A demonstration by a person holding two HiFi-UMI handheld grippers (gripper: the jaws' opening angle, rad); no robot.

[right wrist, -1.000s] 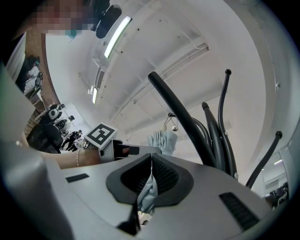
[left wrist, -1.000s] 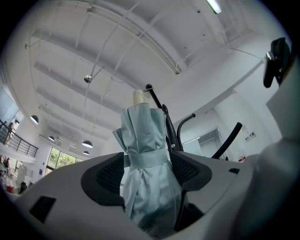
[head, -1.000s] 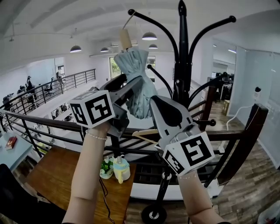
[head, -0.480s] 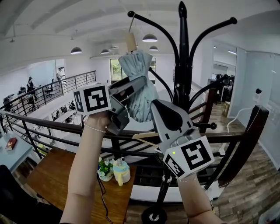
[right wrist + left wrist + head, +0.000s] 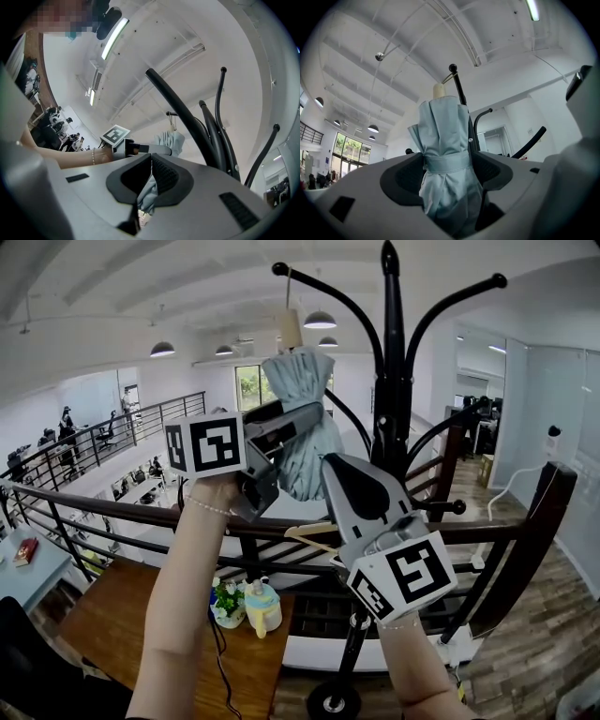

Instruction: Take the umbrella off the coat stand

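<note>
A folded pale blue umbrella (image 5: 302,427) hangs by its cord from a hook of the black coat stand (image 5: 389,418), its cream handle (image 5: 289,329) uppermost. My left gripper (image 5: 305,423) stands open around its middle, one jaw on each side of the strap band (image 5: 443,164), with the fabric filling the gap. Lower down, my right gripper (image 5: 330,465) is shut on a fold of the umbrella's fabric (image 5: 149,194). In the right gripper view the umbrella (image 5: 169,140) and the left gripper (image 5: 145,150) show beyond the stand's arms (image 5: 187,122).
Black curved hooks (image 5: 450,301) spread around the pole. A wooden hanger (image 5: 314,532) hangs behind my right gripper. A dark railing (image 5: 112,507) runs behind the stand, with a post (image 5: 525,549) at the right. Below are a wooden table with a plant and bottle (image 5: 262,604) and the stand's base (image 5: 330,699).
My left gripper has turned more level around the umbrella, and its marker cube has swung to face the camera. The umbrella has shifted slightly right. The right gripper has kept still.
</note>
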